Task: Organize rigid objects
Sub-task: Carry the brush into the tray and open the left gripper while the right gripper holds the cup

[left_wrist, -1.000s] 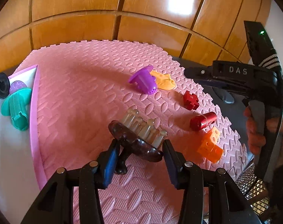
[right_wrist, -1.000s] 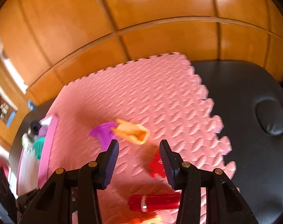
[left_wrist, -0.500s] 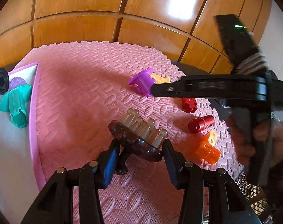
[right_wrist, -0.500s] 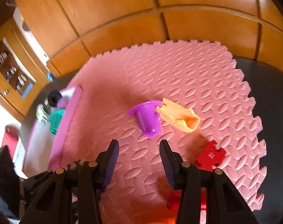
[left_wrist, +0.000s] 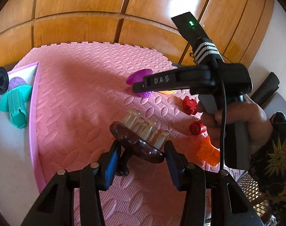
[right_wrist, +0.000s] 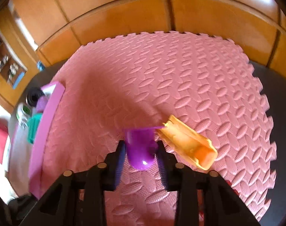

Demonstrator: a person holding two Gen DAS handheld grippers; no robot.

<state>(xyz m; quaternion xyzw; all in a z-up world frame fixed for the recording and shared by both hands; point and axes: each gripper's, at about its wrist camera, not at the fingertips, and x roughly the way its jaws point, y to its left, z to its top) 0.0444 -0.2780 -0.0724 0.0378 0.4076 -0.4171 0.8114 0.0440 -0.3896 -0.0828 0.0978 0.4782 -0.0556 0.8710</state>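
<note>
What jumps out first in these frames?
The left tool holds a dark brush with pale bristles above the pink mat. The right tool straddles a purple piece that touches a yellow piece mid-mat.

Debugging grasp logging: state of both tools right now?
Left tool: shut on the brown massage brush.
Right tool: fingers either side of the purple flanged piece; a firm grip cannot be told.
</note>
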